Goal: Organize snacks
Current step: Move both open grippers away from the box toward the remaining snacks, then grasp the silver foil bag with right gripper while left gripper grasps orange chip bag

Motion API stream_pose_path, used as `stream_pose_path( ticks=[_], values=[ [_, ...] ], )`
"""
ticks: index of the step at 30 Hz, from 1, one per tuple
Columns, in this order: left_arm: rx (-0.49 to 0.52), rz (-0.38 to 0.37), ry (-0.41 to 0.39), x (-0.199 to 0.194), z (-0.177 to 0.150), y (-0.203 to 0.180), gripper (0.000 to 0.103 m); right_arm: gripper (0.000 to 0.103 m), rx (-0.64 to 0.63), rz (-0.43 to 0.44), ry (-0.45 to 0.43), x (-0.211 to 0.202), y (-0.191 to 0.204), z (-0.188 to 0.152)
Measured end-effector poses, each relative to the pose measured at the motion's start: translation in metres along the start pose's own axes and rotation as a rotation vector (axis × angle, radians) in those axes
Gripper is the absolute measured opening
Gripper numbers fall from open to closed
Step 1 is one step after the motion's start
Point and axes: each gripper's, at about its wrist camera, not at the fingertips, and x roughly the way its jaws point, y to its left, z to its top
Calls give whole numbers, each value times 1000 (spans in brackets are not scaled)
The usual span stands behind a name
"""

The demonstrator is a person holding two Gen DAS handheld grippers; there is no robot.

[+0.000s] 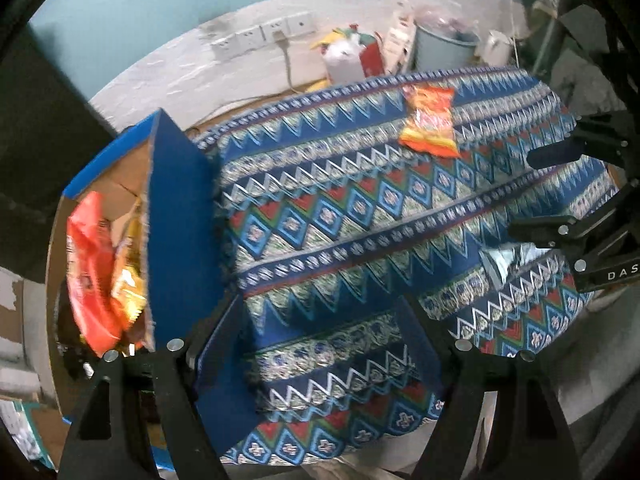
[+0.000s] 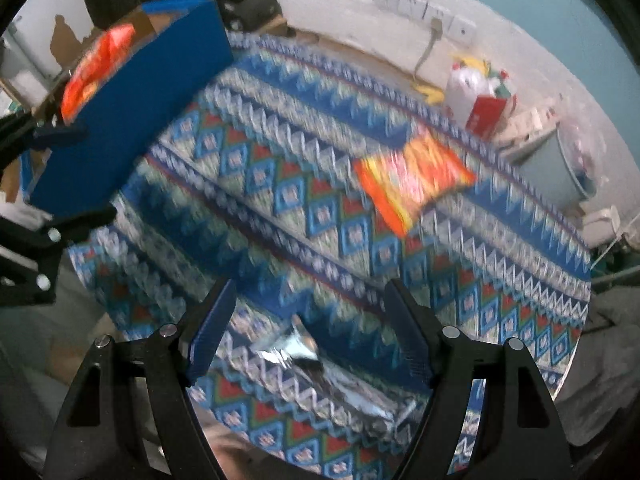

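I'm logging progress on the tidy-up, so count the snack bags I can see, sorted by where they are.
In the blue box: 2, a red bag and a yellow bag
On the patterned cloth: 2, an orange bag and a silver bag
Total: 4

Your left gripper [image 1: 320,344] and right gripper [image 2: 310,328] are black plastic frames with silver screws and blue ribbed finger pads [image 2: 210,332].

Both wrist cameras are looking steeply down along their own fingers, close over the patterned tablecloth [image 1: 360,216]. The two views are sharing the blue box [image 2: 132,120], the orange snack packet [image 1: 430,122] and the wall sockets [image 2: 424,10]; the right view is blurring.
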Motion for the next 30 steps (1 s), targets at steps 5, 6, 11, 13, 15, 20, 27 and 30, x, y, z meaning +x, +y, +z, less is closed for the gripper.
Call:
stream_pose_path(
  ticks=[5,6,11,13,15,20,27,30],
  values=[
    [37,-26,54,23,-4,-18,80,76,-31,-7,99,23,-5,-29],
    [44,-33,62,27,-4,-21,80,76,-38,-8,114,27,-6,-32],
    [82,-42,86,41,-5,-32,80,76,-75,5,190,48,-5,-44],
    [93,-38,97,45,-6,-34,80,76,-94,14,216,56,-3,-47],
    [96,-38,106,49,-6,-34,80,76,-112,13,253,66,-2,-52],
    [87,-52,129,58,-1,-34,80,70,-119,13,286,79,-2,-53],
    [57,-66,130,63,16,-33,80,24,8,88,248,78,-21,-49],
    [50,-69,131,65,24,-37,80,24,76,72,224,77,-37,-47]
  ],
)
